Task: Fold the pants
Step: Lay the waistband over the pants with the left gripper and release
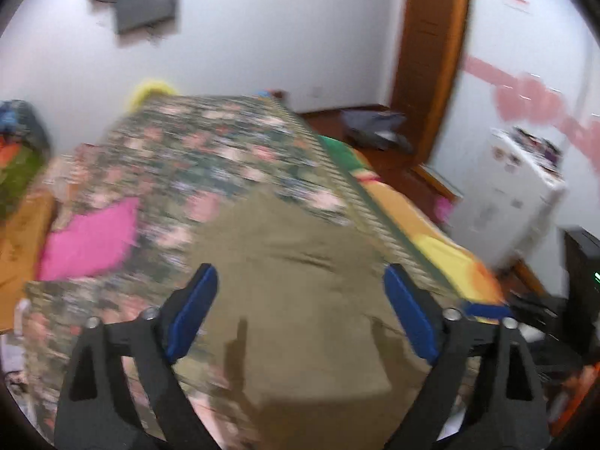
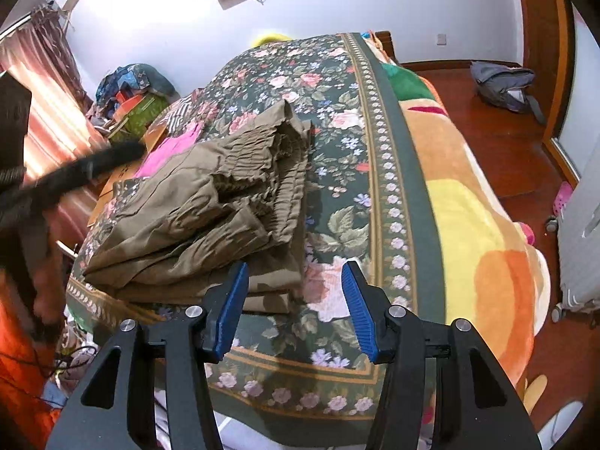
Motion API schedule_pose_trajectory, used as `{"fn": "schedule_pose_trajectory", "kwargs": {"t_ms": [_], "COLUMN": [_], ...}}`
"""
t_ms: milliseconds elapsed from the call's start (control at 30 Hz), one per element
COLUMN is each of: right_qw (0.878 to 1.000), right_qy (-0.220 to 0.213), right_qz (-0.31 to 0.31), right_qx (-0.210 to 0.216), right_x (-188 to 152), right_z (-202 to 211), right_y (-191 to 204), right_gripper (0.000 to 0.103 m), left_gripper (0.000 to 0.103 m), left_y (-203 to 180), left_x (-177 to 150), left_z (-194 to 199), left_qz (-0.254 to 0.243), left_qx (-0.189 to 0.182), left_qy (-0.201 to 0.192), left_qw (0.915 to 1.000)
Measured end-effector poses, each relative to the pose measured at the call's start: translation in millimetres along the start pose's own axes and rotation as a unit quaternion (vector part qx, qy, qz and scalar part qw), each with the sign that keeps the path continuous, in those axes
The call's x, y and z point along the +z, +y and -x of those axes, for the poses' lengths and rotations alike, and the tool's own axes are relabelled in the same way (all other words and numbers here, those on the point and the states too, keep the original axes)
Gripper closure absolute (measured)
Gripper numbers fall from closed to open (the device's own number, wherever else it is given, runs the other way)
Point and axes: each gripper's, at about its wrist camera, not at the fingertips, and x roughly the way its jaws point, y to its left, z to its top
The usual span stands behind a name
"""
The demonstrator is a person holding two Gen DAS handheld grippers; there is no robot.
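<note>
Pants folded into a bundle, both grippers wide and empty

Blue-padded fingers fill the bottom of each view. From the right wrist, the right gripper (image 2: 294, 309) stands with its jaws wide apart and nothing between them, hovering at the near edge of the bed, just short of the pants. The olive pants (image 2: 210, 202) lie at centre left of that frame as a layered stack on the floral bedspread (image 2: 337, 172), gathered waistband uppermost and several folded edges showing along the near side. The left gripper (image 1: 300, 311) is likewise spread wide and empty, hanging over the pants (image 1: 300, 300), which fill the lower middle of its frame.

By my judgement the fold is nearly finished and the step in hand is tidying. To do it well, press the top layer flat, square the puckered waistband with the edges below, and pinch only the upper layer so the stack beneath does not slide.

Only the right wrist view is sharp: it shows the ruffled waistband, the layering and a grey backpack (image 2: 504, 84) on the floor at upper right. The left wrist view is smeared by motion, so the cloth reads as a plain tan sheet, but it alone shows a pink cloth (image 1: 90, 240) at middle left clearly, beside the pants
</note>
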Motion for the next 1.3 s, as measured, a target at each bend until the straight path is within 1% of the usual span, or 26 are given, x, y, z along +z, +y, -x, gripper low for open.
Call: {"fn": "schedule_pose_trajectory", "kwargs": {"t_ms": [33, 100, 167, 233, 267, 300, 367, 400, 433, 467, 533, 667, 800, 933, 1133, 1167, 1200, 1300], "right_qw": [1.000, 1.000, 1.000, 1.000, 1.000, 0.999, 0.999, 0.999, 0.999, 0.999, 0.999, 0.998, 0.997, 0.996, 0.993, 0.992, 0.991, 0.987], "right_qy": [0.003, 0.008, 0.010, 0.012, 0.015, 0.019, 0.026, 0.027, 0.029, 0.032, 0.037, 0.047, 0.051, 0.052, 0.054, 0.053, 0.051, 0.036], "right_qz": [0.002, 0.005, 0.007, 0.006, 0.007, 0.010, 0.020, 0.024, 0.026, 0.026, 0.028, 0.041, 0.050, 0.069, 0.108, 0.116, 0.121, 0.146], "right_qx": [0.002, 0.006, 0.011, 0.018, 0.024, 0.026, 0.024, 0.022, 0.022, 0.024, 0.023, 0.005, -0.003, -0.010, -0.007, -0.009, -0.014, -0.052], "right_x": [-0.3, -1.9, -3.4, -4.2, -4.5, -4.8, -6.5, -7.3, -7.2, -6.2, -2.8, 9.8, 27.3, 53.0, 88.0, 96.3, 101.7, 120.2], "right_z": [-1.8, -5.0, -7.2, -9.4, -11.6, -14.6, -21.0, -24.2, -27.3, -30.8, -36.0, -50.9, -68.1, -92.1, -125.9, -133.1, -137.2, -144.7], "right_y": [2.2, 7.8, 14.1, 20.2, 23.5, 27.1, 33.2, 34.8, 35.0, 34.3, 32.0, 27.5, 19.2, 12.2, 14.3, 16.0, 17.1, 21.8], "right_gripper": [0.055, 0.055, 0.055, 0.055, 0.055, 0.055, 0.052, 0.051, 0.050, 0.050, 0.050, 0.049, 0.048, 0.048, 0.048, 0.048, 0.048, 0.048], "left_gripper": [0.009, 0.009, 0.008, 0.008, 0.008, 0.008, 0.008, 0.008, 0.008, 0.008, 0.008, 0.008, 0.008, 0.008, 0.008, 0.008, 0.008, 0.008], "left_y": [9.7, 31.7, 45.0, 60.3, 66.9, 76.4, 88.8, 97.4, 102.2, 108.1, 116.7, 125.8, 131.0, 135.3, 134.4, 135.2, 137.1, 144.1], "left_x": [3.5, 10.7, 13.9, 14.1, 11.4, 7.5, -2.4, -9.5, -13.9, -18.9, -24.7, -37.0, -52.0, -69.1, -84.7, -87.7, -89.8, -90.9], "left_z": [-5.1, -25.1, -44.7, -77.6, -91.9, -109.0, -126.9, -134.4, -135.7, -134.5, -130.4, -115.0, -98.5, -76.7, -53.3, -49.9, -47.5, -41.2], "left_qz": [0.001, 0.001, -0.007, -0.020, -0.022, -0.019, -0.009, 0.004, 0.014, 0.027, 0.038, 0.044, 0.047, 0.047, 0.064, 0.077, 0.090, 0.112], "left_qx": [0.010, 0.039, 0.047, 0.083, 0.095, 0.099, 0.100, 0.090, 0.079, 0.070, 0.065, 0.068, 0.075, 0.091, 0.123, 0.126, 0.124, 0.116], "left_qy": [0.001, 0.022, 0.038, 0.071, 0.087, 0.107, 0.134, 0.143, 0.143, 0.139, 0.135, 0.131, 0.126, 0.120, 0.115, 0.114, 0.114, 0.117], "left_qw": [0.9999, 0.9990, 0.9982, 0.9938, 0.9914, 0.9892, 0.9859, 0.9857, 0.9864, 0.9874, 0.9880, 0.9881, 0.9881, 0.9875, 0.9835, 0.9825, 0.9816, 0.9799]}}
